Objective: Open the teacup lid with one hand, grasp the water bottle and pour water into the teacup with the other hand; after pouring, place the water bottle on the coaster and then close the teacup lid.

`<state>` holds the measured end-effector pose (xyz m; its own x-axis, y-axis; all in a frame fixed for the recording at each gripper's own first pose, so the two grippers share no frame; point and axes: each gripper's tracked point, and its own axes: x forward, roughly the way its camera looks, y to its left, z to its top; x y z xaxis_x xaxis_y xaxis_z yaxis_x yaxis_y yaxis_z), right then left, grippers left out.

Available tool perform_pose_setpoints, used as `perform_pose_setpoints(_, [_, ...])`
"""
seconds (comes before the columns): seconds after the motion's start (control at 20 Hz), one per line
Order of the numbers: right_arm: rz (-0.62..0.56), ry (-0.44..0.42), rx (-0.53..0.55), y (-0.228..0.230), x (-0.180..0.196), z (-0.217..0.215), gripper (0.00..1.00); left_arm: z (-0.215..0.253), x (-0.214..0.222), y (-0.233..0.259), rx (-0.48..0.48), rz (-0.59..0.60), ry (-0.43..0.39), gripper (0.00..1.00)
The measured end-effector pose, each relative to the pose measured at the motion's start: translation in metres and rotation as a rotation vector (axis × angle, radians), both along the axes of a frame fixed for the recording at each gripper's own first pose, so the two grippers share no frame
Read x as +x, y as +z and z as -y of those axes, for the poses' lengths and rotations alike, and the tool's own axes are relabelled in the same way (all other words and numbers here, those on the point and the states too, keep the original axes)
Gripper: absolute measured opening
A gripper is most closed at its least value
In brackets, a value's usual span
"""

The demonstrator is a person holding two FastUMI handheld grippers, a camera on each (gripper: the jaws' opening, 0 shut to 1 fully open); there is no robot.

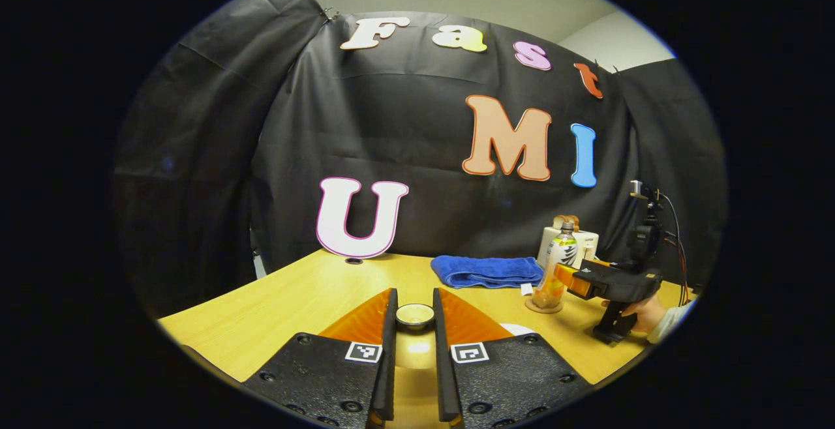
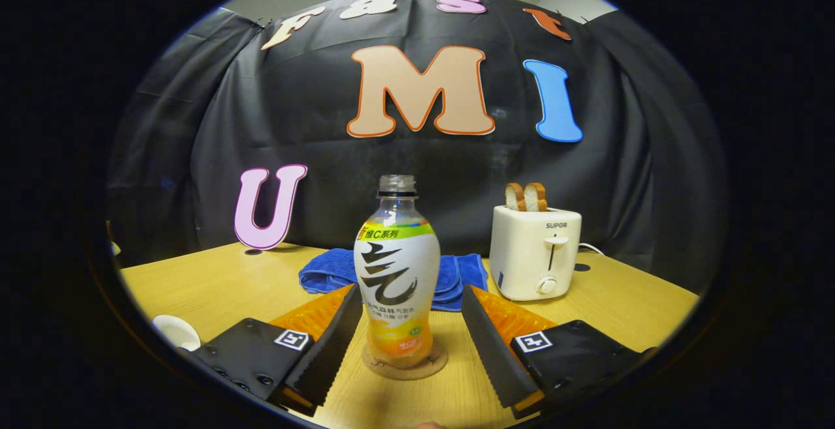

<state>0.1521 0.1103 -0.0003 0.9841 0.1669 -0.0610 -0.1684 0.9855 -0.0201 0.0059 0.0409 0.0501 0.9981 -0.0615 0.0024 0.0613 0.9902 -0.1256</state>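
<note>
Wooden tabletop (image 2: 228, 285) carries everything. Nearest, the left gripper (image 1: 415, 325) is clenched on the small round teacup lid (image 1: 415, 315); the right gripper (image 2: 403, 338) stands released around the uncapped plastic water bottle (image 2: 396, 279) on its round cork coaster (image 2: 404, 367). Pouring looks finished; next, closing the teacup calls for lowering the lid squarely.

Right gripper (image 2: 412, 325): jaws spread wide, clear of bottle.
Uncapped clear plastic water bottle (image 2: 396, 272): upright on round cork coaster (image 2: 406, 365).
</note>
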Motion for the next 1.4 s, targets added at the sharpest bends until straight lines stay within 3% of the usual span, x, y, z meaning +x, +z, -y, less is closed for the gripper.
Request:
perform_pose_setpoints(0.1, [0.035,-0.004,-0.005,0.009,-0.013,0.01,1.0,0.01,0.003,0.001,0.01,-0.002,-0.017,0.24])
perform_pose_setpoints(0.15, [0.049,-0.004,-0.009,0.014,-0.018,0.013,0.93,0.016,0.006,0.0,0.01,-0.003,-0.024,0.24])
perform_pose_setpoints(0.2, [0.057,-0.003,-0.011,0.016,-0.024,0.017,0.92,0.022,0.008,0.001,0.007,-0.003,-0.034,0.24])
perform_pose_setpoints(0.3, [0.062,-0.004,-0.011,0.019,-0.037,0.023,0.97,0.035,0.011,0.0,0.001,-0.004,-0.057,0.25])
perform_pose_setpoints(0.55, [0.025,0.02,0.017,0.019,-0.065,0.03,0.97,0.062,0.02,-0.005,0.032,-0.008,-0.113,0.24])
perform_pose_setpoints(0.6, [0.023,0.022,0.019,0.02,-0.07,0.033,0.93,0.067,0.022,-0.007,0.032,-0.009,-0.125,0.24])
perform_pose_setpoints(0.65, [0.027,0.023,0.016,0.022,-0.075,0.035,0.98,0.073,0.024,-0.009,0.031,-0.012,-0.135,0.24])
perform_pose_setpoints(0.8, [0.033,0.028,-0.001,0.021,-0.089,0.04,0.92,0.084,0.031,-0.021,0.04,-0.036,-0.155,0.24])
perform_pose_setpoints(0.9, [0.03,0.033,-0.001,0.02,-0.095,0.042,0.97,0.089,0.034,-0.029,0.045,-0.053,-0.164,0.24])
perform_pose_setpoints(1.0, [0.02,0.039,0.01,0.017,-0.099,0.042,0.92,0.096,0.036,-0.034,0.05,-0.061,-0.177,0.24])
perform_pose_setpoints(1.05, [0.015,0.043,0.017,0.015,-0.101,0.042,0.97,0.1,0.036,-0.038,0.059,-0.066,-0.187,0.24])
perform_pose_setpoints(1.4, [0.02,0.058,0.019,0.016,-0.111,0.04,0.97,0.109,0.044,-0.062,0.104,-0.113,-0.195,0.24])
